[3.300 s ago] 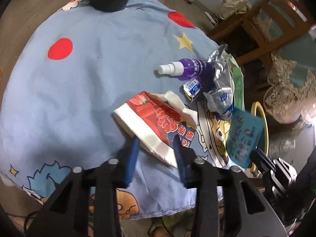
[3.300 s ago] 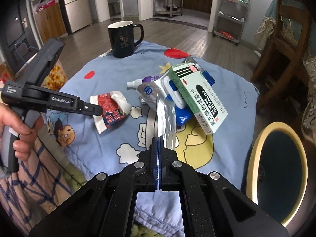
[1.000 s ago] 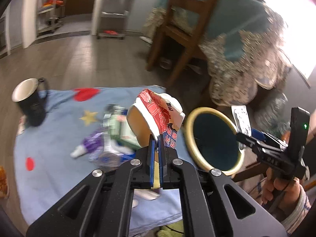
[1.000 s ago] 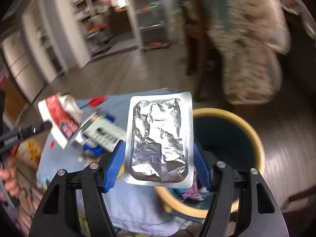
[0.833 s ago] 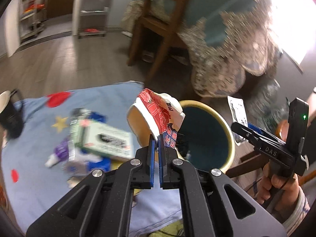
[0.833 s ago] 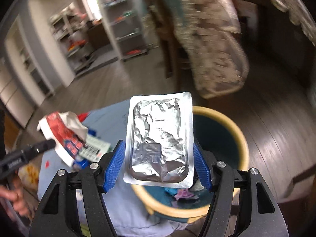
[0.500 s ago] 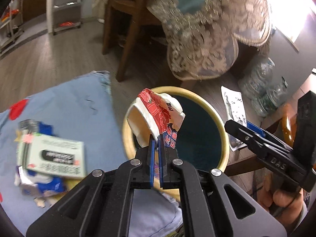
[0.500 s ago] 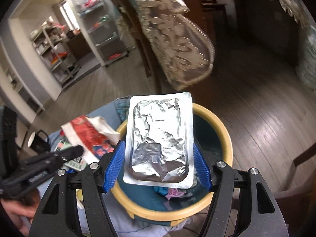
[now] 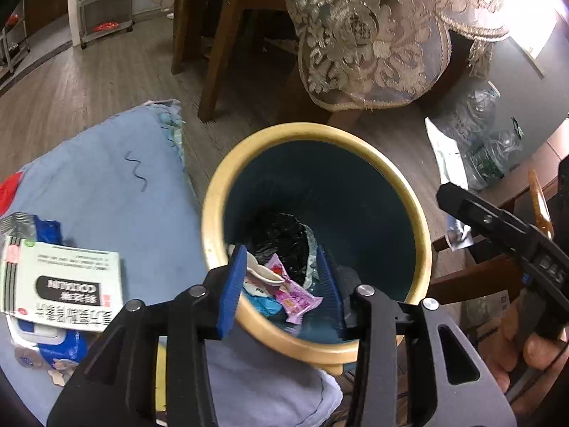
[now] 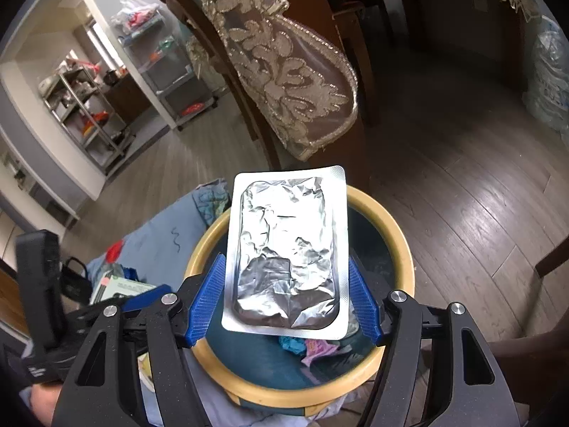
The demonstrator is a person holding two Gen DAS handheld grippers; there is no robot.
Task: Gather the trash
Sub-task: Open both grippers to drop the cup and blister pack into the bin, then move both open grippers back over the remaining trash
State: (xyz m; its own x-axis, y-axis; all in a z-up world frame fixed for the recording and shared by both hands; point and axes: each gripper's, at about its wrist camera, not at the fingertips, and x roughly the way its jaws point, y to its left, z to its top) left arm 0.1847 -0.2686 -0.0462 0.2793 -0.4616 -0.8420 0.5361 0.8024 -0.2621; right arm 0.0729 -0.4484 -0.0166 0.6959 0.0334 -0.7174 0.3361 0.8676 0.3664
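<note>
A round bin with a yellow rim (image 9: 419, 227) and dark teal inside holds wrappers, among them a pink one (image 9: 295, 293). My left gripper (image 9: 284, 277) is open and empty over the bin's near rim. My right gripper (image 10: 286, 302) is also over the bin (image 10: 402, 245), its blue pads spread wide at the two side edges of a silver foil blister pack (image 10: 288, 252) that stands between them. A green and white box (image 9: 62, 281) lies on the blue cartoon cloth (image 9: 117, 192) with other trash.
A wooden chair (image 9: 220, 35) and a lace-edged tablecloth (image 9: 373, 35) stand behind the bin. Plastic bottles in a bag (image 9: 487, 142) lie on the wood floor at right. A metal shelf rack (image 10: 92, 106) stands far back. The right gripper's body (image 9: 508, 235) shows at right.
My left gripper has opened and the red and white wrapper is gone from it. Both grippers have moved over the bin. The foil pack stays between the right pads.
</note>
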